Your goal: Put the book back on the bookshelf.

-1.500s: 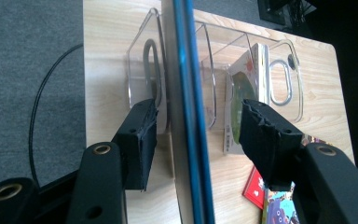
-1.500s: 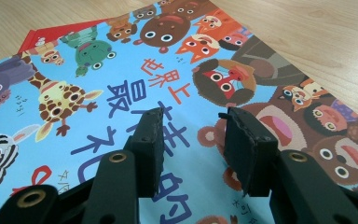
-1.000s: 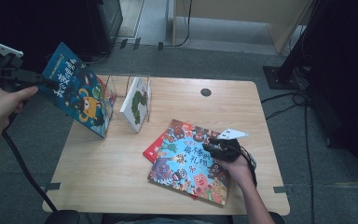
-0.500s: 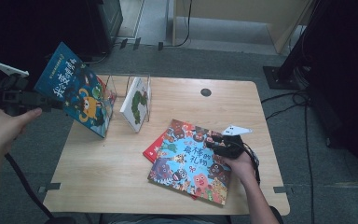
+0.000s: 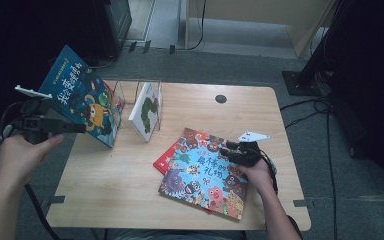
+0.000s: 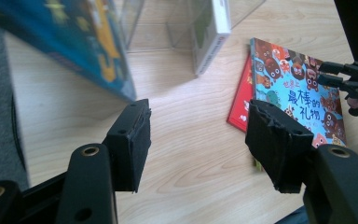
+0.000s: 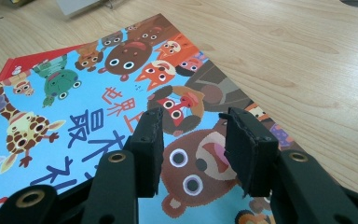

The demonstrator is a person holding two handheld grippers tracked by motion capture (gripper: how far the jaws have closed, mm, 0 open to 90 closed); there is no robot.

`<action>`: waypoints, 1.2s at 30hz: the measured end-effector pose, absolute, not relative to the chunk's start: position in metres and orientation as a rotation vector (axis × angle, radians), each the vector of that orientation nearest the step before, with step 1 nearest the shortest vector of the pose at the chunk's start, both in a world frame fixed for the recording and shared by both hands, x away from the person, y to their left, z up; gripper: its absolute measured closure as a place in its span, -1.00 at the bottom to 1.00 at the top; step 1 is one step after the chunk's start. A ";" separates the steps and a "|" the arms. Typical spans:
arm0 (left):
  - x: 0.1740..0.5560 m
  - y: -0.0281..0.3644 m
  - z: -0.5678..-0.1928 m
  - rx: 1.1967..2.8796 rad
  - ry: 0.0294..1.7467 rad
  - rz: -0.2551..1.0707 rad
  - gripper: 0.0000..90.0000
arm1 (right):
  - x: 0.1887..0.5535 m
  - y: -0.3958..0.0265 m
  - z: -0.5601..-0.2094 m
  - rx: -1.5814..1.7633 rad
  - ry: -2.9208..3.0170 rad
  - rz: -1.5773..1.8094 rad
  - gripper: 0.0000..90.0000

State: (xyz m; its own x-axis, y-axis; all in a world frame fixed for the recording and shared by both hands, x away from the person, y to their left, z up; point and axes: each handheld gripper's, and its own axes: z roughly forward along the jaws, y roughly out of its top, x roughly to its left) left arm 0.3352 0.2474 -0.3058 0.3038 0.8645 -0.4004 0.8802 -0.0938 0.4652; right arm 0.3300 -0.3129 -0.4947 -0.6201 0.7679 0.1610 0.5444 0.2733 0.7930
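Books: 4 picture books; I judge the job is filing them in the clear acrylic rack at the wooden table's back left.
Done: white book stands in the rack; dark blue book leans at its left end.
Left: light blue animal-cover book lies flat on the red book, 2 to go.
Left gripper: wide apart, empty, off the table's left edge.
Right gripper: I hold it half open above the light blue cover, gripping nothing.
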 end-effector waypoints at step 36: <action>0.375 0.097 -0.412 2.179 1.253 -0.203 -0.05 | 0.297 -0.344 -0.500 1.300 2.226 1.206 0.29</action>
State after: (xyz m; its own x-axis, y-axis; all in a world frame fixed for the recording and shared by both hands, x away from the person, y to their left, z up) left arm 0.3753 0.0966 -0.4124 0.5401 0.7322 -0.4148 0.8257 -0.3657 0.4296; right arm 0.2968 -0.3445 -0.5000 -0.5484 0.8225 0.1508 0.5753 0.2402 0.7819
